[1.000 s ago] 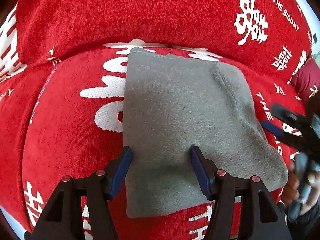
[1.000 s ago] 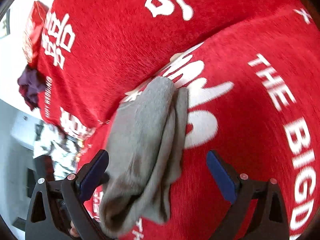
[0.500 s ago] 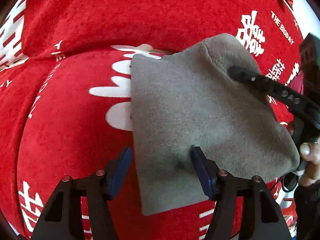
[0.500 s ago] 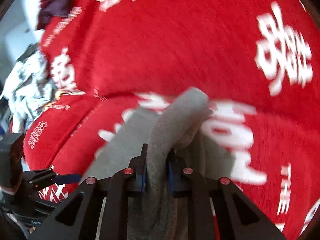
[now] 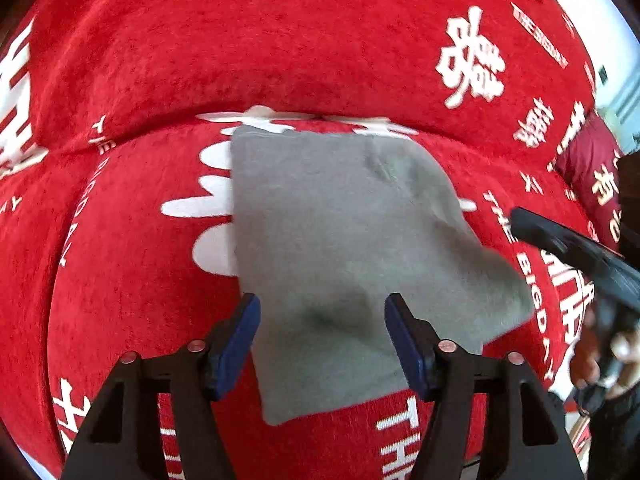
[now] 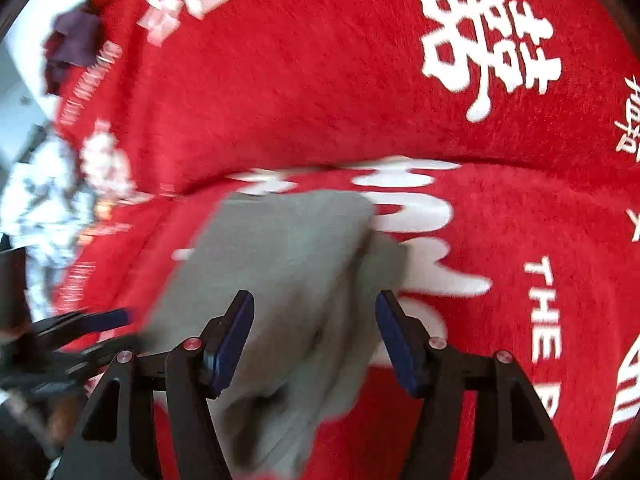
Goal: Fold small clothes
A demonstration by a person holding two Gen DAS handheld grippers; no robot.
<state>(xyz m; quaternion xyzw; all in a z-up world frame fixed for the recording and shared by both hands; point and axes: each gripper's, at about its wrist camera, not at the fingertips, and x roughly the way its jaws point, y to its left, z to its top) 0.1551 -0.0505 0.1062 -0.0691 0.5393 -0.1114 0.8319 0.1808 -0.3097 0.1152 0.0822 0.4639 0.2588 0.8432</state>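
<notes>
Left gripper (image 5: 322, 336) spread, jaws just opening, straddling the near edge of the grey garment (image 5: 340, 240), mid-frame. Right gripper (image 6: 314, 334) spread, just released, over its right end. Garment's long axis runs near-to-far on red cover (image 5: 280, 40).

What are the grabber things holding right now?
Nothing. Both stand open over the gray cloth: the left hand-held gripper and the right hand-held gripper, whose jaws have just been opening.
</notes>
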